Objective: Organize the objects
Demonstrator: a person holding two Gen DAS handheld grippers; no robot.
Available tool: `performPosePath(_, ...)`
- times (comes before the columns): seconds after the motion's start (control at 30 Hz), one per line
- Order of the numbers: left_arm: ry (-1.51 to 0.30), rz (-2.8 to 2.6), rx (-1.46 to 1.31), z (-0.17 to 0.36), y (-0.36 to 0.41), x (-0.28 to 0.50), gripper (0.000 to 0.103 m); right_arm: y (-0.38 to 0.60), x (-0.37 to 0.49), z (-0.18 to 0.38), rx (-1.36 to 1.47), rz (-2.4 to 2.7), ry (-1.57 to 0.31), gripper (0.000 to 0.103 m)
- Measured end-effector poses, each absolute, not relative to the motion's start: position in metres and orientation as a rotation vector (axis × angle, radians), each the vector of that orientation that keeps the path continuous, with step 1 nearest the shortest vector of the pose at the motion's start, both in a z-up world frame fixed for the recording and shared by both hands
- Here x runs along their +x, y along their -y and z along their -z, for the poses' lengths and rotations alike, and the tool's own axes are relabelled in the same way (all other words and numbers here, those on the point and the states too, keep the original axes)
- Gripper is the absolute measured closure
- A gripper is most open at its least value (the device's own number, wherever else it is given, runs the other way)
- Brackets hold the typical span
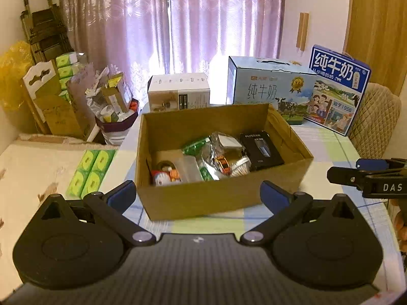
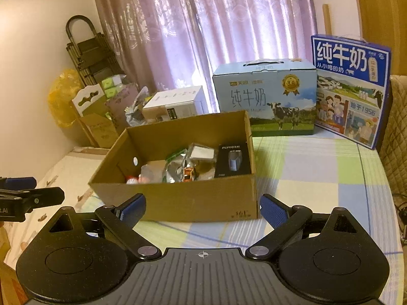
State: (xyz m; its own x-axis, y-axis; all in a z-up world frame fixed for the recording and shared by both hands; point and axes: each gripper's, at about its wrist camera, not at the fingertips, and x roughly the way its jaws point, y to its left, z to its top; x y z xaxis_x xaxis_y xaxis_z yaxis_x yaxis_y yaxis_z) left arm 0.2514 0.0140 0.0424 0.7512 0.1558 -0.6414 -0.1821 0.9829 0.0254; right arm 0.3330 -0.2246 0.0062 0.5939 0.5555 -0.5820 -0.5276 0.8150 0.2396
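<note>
Cardboard box point(image 1: 203, 198) (seemingly full) sits just beyond both wide-spread, empty tools, left point(image 1: 199, 194) and right point(image 2: 203, 207), checked tablecloth point(image 2: 318, 178) alongside.

I read 纯牛奶 and a gold medal "36" on the light blue milk carton point(image 2: 264, 99) at twelve o'clock. The dark blue milk carton point(image 2: 352, 89) at one o'clock reads 纯牛奶 and 1956. The black flat box point(image 2: 232, 161) inside the open brown cardboard box point(image 2: 178, 198) shows FLYCO. The other gripper's black body point(image 1: 381, 184) at three o'clock reads DAS.
</note>
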Motion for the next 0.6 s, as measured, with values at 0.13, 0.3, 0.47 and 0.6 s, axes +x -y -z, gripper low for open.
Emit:
performPosePath(0.13,-0.711,-0.199,-0.066,-0.038,-0.008,0.225,0.001,0.23,0.303,-0.006,0.03,-0.631,-0.705,0.01)
performPosePath(0.3,-0.748,-0.21,-0.092,-0.03,-0.001,0.194,0.001,0.233,0.27,-0.002,0.03,-0.622,-0.739,0.01)
performPosePath(0.47,-0.788,-0.184,-0.104,-0.024,0.004,0.164,0.001,0.237,0.233,0.001,0.023,-0.597,-0.765,0.01)
performPosePath(0.6,-0.814,-0.161,-0.103,-0.018,0.004,0.137,0.001,0.236,0.201,0.003,0.014,-0.589,-0.788,0.01)
